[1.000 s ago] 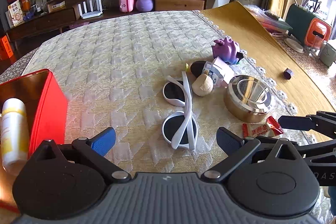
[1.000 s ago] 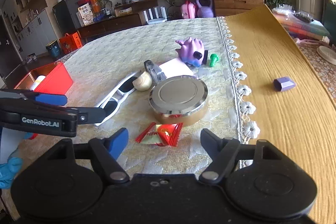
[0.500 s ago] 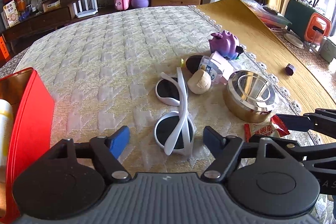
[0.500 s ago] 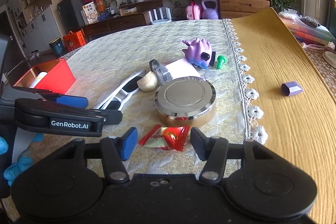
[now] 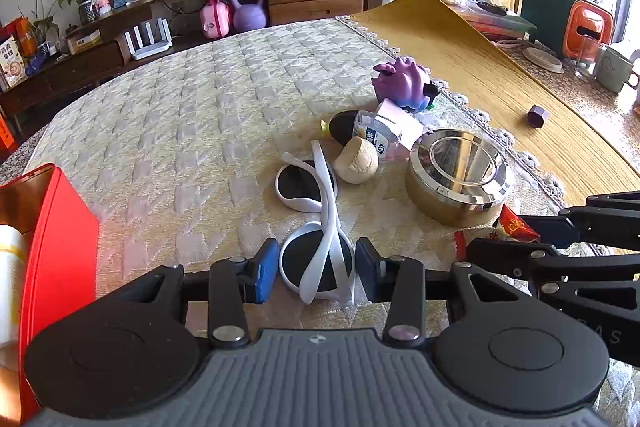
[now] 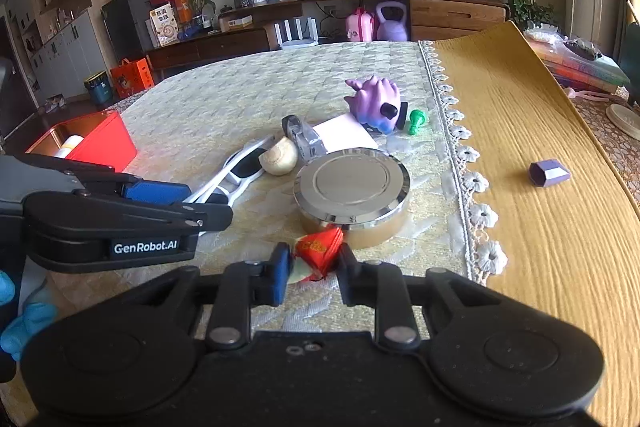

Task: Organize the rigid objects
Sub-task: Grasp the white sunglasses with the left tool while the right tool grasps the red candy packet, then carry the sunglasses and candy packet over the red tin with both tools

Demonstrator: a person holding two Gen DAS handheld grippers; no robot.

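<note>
White sunglasses (image 5: 320, 227) with dark lenses lie folded on the cream quilted cloth. My left gripper (image 5: 316, 269) has closed around the near lens, pads touching its sides. My right gripper (image 6: 312, 267) is shut on a red snack packet (image 6: 320, 251), squeezing it just in front of a round metal tin (image 6: 352, 187). The sunglasses also show in the right wrist view (image 6: 240, 175), with the left gripper (image 6: 192, 203) over them. A red box (image 5: 60, 247) with a white bottle (image 5: 10, 279) stands at the left.
A purple toy figure (image 5: 404, 83), a beige round object (image 5: 356, 161), a small clear bottle (image 5: 380, 135) and a green piece (image 6: 416, 121) lie behind the tin. A purple hexagonal piece (image 6: 548, 173) sits on the yellow cloth (image 6: 540, 147) to the right. The red box also shows in the right wrist view (image 6: 100, 143).
Both grippers moved forward and closed: the left around the sunglasses' near lens, the right onto the red packet, now crumpled between its pads.
</note>
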